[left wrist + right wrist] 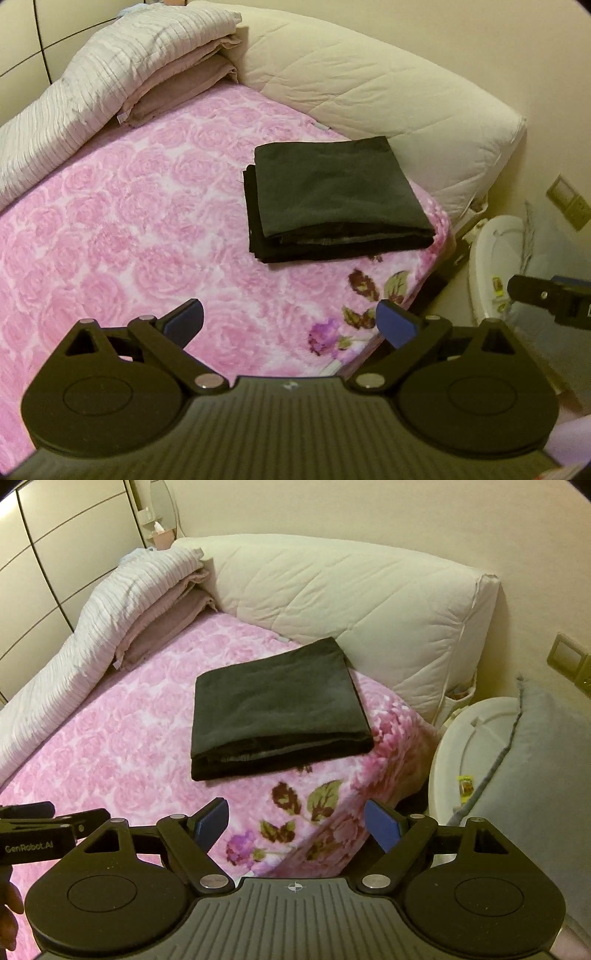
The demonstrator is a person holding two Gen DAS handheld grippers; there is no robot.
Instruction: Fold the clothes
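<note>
My left gripper (290,319) hangs above the near edge of the bed, its blue-padded fingers (397,326) spread wide with nothing between them. My right gripper (295,827) is released too, jaws apart and empty, held just beside the left one, over the bed's near corner.

The folded black fabric garment (334,199) lies flat on the pink rose-patterned fleece blanket (129,221) that covers the bed, well ahead of both grippers and touching neither. It is a neat, roughly square stack of several layers, the layered edges facing me, its far corner close against the large cream quilted duvet (369,85) that is bunched along the wall. In the right wrist view the garment (277,701) sits near the right side of the blanket (110,738), just beyond a printed spray of dark flowers and green leaves (306,805).

To the far left, a folded pile of pale ribbed and mauve bedding (122,70) rests on the bed. Beside the bed on the right stands a white plastic bin-like object (472,738), with grey cloth (543,775) against it.
</note>
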